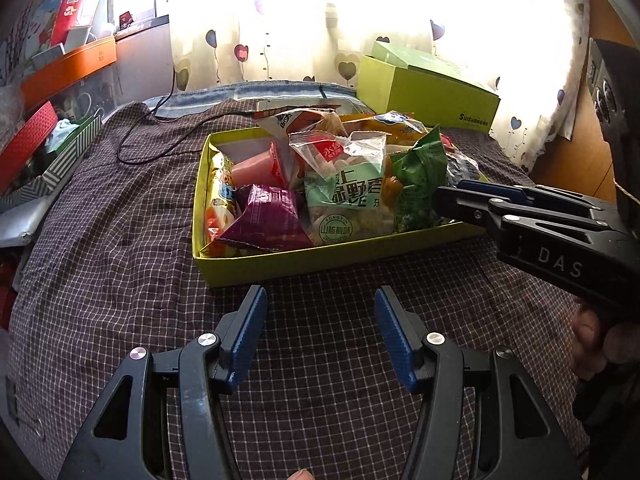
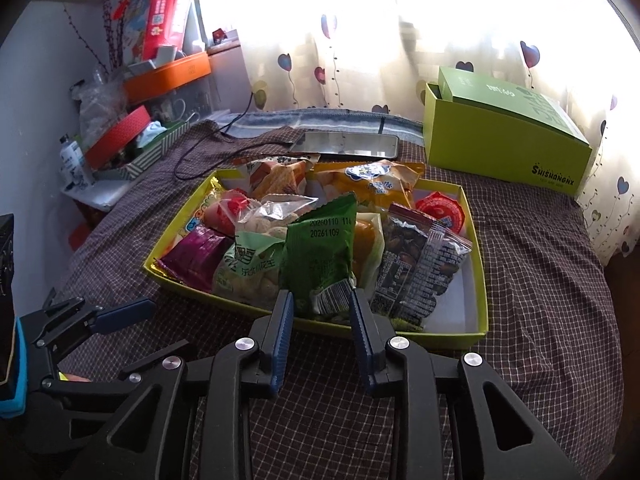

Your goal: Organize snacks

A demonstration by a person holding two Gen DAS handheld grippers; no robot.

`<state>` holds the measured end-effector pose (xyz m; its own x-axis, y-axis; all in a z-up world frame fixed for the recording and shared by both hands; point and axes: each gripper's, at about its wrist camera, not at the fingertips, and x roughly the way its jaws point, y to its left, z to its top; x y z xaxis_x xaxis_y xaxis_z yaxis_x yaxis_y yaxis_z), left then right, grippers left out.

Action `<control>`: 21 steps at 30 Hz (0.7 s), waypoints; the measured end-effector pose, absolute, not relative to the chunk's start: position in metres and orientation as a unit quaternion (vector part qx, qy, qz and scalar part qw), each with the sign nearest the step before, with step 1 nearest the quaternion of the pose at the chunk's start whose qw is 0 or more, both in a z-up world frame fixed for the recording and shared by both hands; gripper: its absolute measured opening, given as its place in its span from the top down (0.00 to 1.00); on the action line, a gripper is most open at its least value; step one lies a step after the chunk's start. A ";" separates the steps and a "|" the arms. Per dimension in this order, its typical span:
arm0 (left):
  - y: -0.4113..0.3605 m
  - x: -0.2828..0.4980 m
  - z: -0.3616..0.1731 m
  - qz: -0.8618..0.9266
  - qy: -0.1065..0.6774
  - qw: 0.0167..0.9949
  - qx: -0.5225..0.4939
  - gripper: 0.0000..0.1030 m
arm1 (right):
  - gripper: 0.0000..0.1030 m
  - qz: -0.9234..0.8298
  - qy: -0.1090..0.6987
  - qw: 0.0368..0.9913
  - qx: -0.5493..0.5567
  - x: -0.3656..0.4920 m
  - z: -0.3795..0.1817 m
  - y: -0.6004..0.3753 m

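A shallow lime-green tray (image 1: 280,266) (image 2: 478,280) sits on the checked cloth, full of snack packets. Among them are a purple packet (image 1: 266,220) (image 2: 196,258), a clear and mint-green peanut bag (image 1: 346,196) (image 2: 248,276), a green packet (image 1: 420,176) (image 2: 320,256), an orange bag (image 2: 372,186) and a dark nut packet (image 2: 416,272). My left gripper (image 1: 320,300) is open and empty, just short of the tray's near wall. My right gripper (image 2: 320,300) is open at the tray's near edge, its jaws either side of the green packet's lower end, not closed on it. It also shows in the left wrist view (image 1: 444,200).
A closed lime-green box (image 1: 428,92) (image 2: 504,140) stands behind the tray at the right. A phone (image 2: 346,146) with a black cable (image 1: 136,140) lies behind the tray. Cluttered boxes (image 1: 48,136) (image 2: 132,140) line the left edge. A curtain hangs at the back.
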<state>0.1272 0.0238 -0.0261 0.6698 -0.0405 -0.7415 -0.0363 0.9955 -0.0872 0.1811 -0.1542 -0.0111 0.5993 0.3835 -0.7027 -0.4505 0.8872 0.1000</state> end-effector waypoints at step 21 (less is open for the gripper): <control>-0.003 0.107 -0.014 0.004 0.398 0.917 -0.030 0.45 | 0.55 0.214 0.389 0.894 -0.061 0.131 -0.021 -0.168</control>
<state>0.1067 -0.0032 -0.0135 0.6828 -0.0174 -0.7304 -0.0305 0.9982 -0.0523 0.1312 -0.1681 -0.0214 0.6058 0.3344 -0.7219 -0.4295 0.9013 0.0570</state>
